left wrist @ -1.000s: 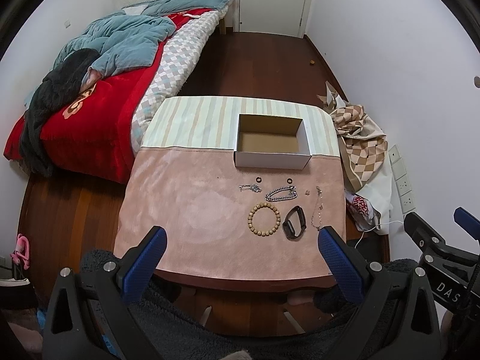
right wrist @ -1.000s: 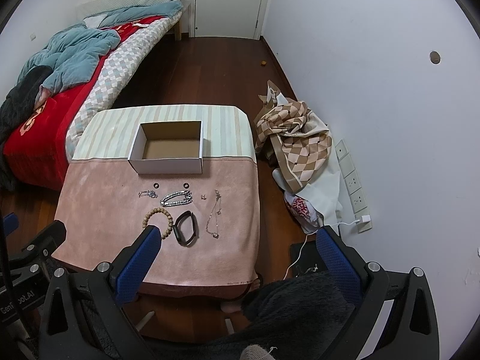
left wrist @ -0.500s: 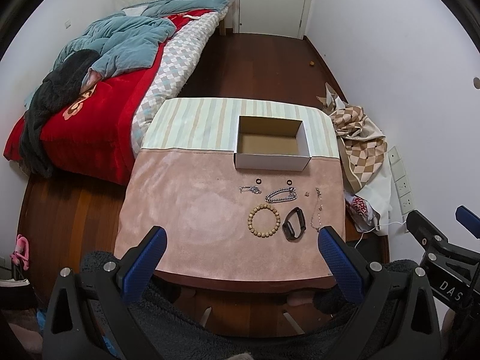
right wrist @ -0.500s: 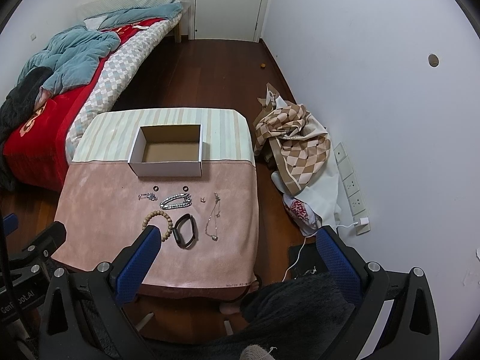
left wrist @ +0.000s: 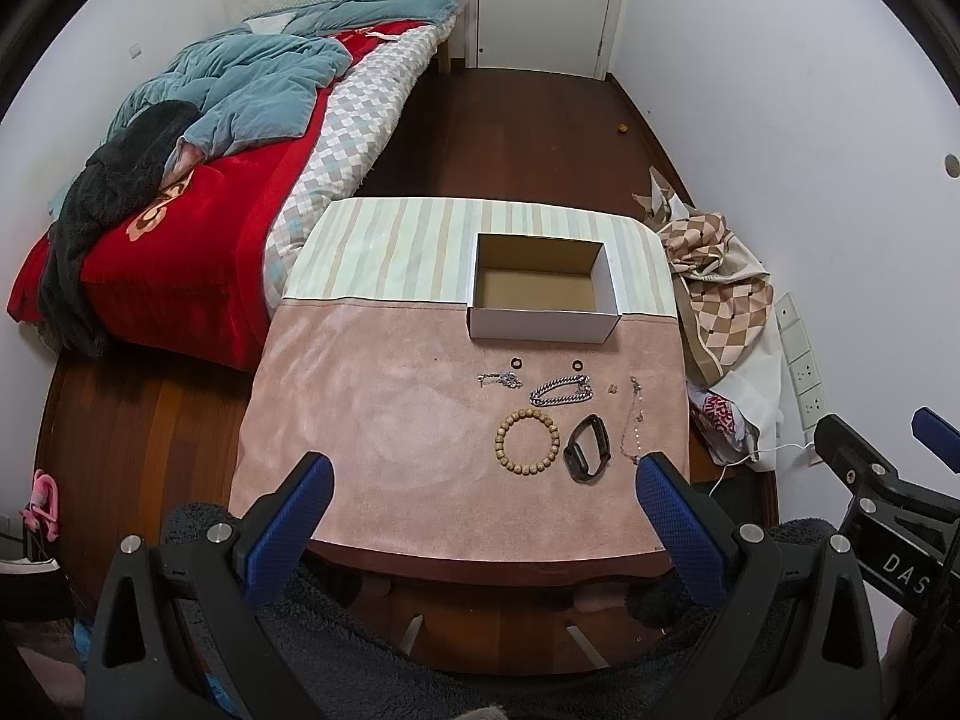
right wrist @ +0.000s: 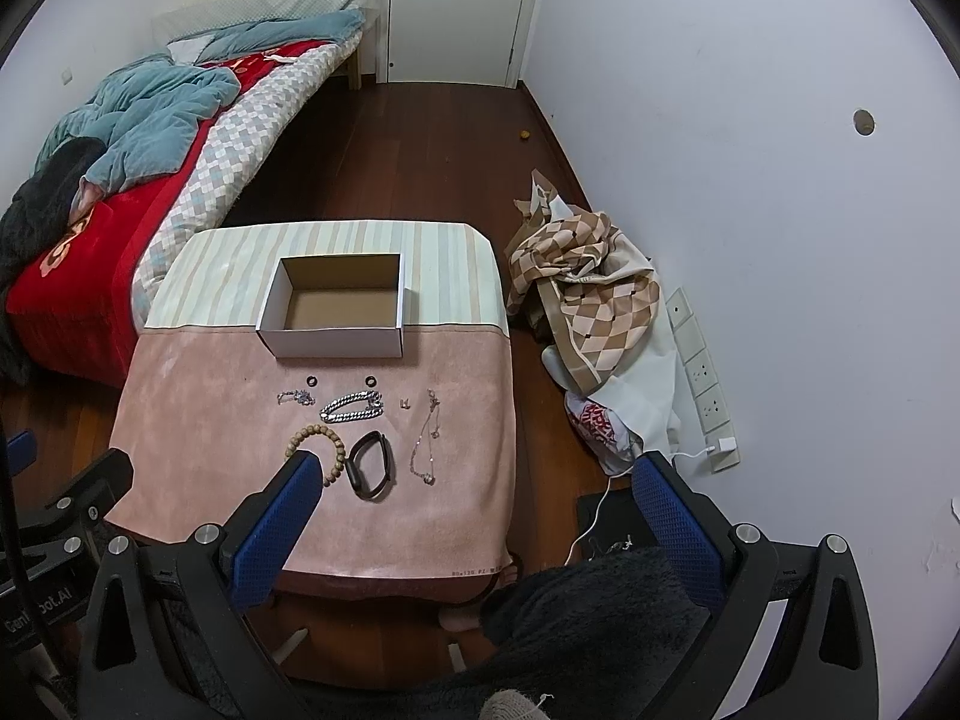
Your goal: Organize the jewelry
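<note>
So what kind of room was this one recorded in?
A bedroom, most likely: an unmade bed with a red cover and blue quilt stands along the left wall, a white door closes the far end, and a small cloth-covered table sits on dark wooden flooring.

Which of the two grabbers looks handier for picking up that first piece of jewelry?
Probably the right gripper. The jewelry lies on the table's right half: the wooden bead bracelet and black band sit just past its fingers. The left gripper faces mostly bare cloth. Both are open.
</note>
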### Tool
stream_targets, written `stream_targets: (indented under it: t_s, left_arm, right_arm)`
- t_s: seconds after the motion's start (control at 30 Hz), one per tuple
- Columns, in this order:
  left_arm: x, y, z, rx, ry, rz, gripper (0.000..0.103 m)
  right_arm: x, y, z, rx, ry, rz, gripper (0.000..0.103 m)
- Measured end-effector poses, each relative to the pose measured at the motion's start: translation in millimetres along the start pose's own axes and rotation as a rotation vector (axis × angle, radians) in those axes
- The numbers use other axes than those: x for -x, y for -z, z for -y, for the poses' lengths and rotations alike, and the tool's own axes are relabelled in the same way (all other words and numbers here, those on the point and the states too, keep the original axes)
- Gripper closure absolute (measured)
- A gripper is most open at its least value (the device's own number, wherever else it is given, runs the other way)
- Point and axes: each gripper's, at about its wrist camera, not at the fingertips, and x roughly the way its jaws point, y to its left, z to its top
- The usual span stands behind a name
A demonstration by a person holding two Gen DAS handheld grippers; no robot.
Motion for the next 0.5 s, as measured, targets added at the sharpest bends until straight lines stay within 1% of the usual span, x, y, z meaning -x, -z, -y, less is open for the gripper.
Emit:
stream_targets:
  t_s: [0.5]
  left_arm:
    - [0.4,0.5,0.4,-0.001,0.002,0.004,0.000]
  right_arm:
    - [2.2,1.2,-1.3,-0.003,-0.001,-0.003,0.000]
